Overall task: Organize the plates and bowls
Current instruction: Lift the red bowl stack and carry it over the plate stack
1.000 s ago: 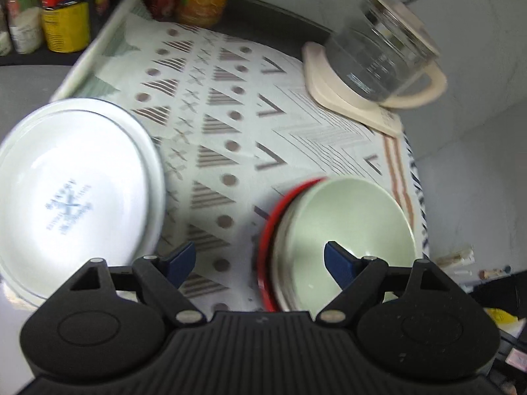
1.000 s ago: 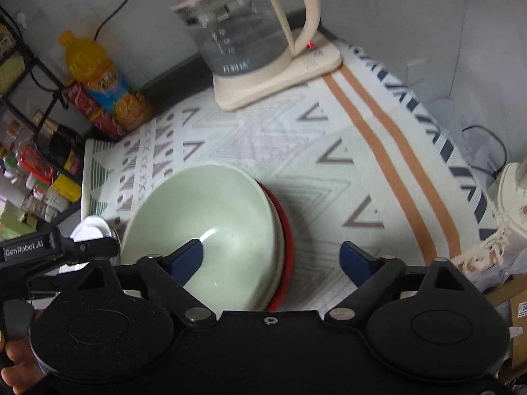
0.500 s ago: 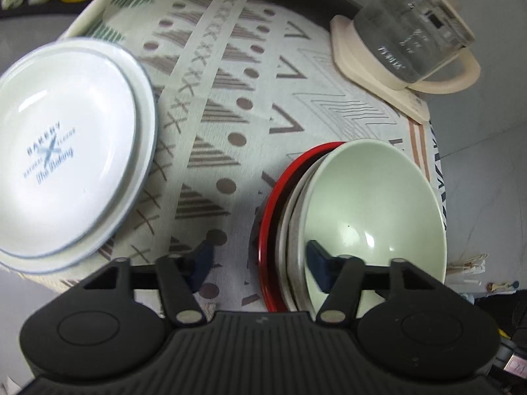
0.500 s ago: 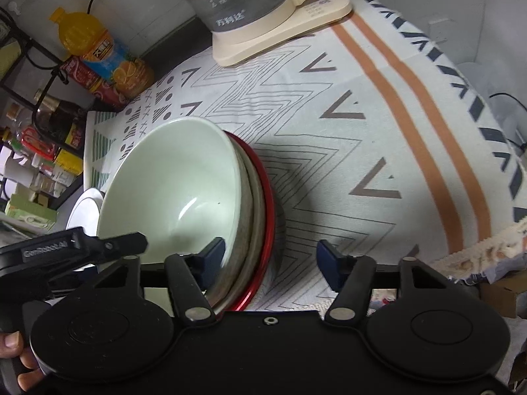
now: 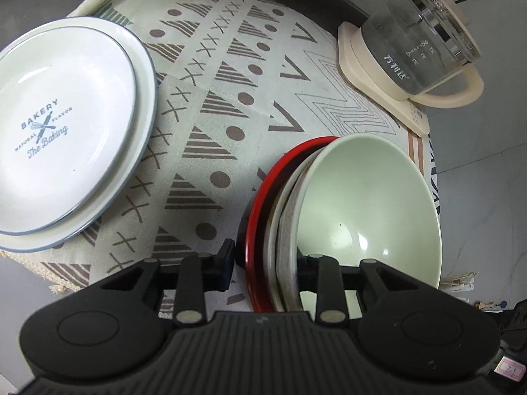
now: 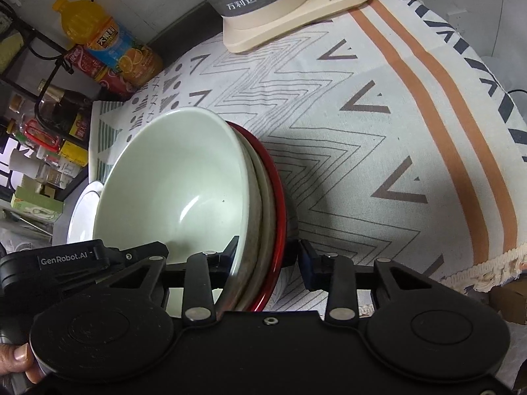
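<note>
Both grippers have just been closing and sinking onto the stacked bowls. Now the left gripper [image 5: 265,268] is pinching the stack's left rims, the right gripper [image 6: 268,258] its right rims: three nested bowls, a pale green bowl [image 5: 365,204] inside a grey bowl [image 5: 286,217] inside a red bowl [image 5: 260,204], sitting near on the patterned cloth [image 5: 224,75]. Only the left view is showing two stacked white plates [image 5: 66,125] at left; only the right view is showing bottles [image 6: 108,49] far left. One kettle [image 5: 418,42] is standing far right.

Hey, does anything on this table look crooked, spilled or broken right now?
Nothing spilled or broken shows. The one untidy thing is the bowl stack: the green bowl sits off-centre in the nested bowls, so a crescent of the red bowl shows on one side. The white plates sit slightly offset too.
</note>
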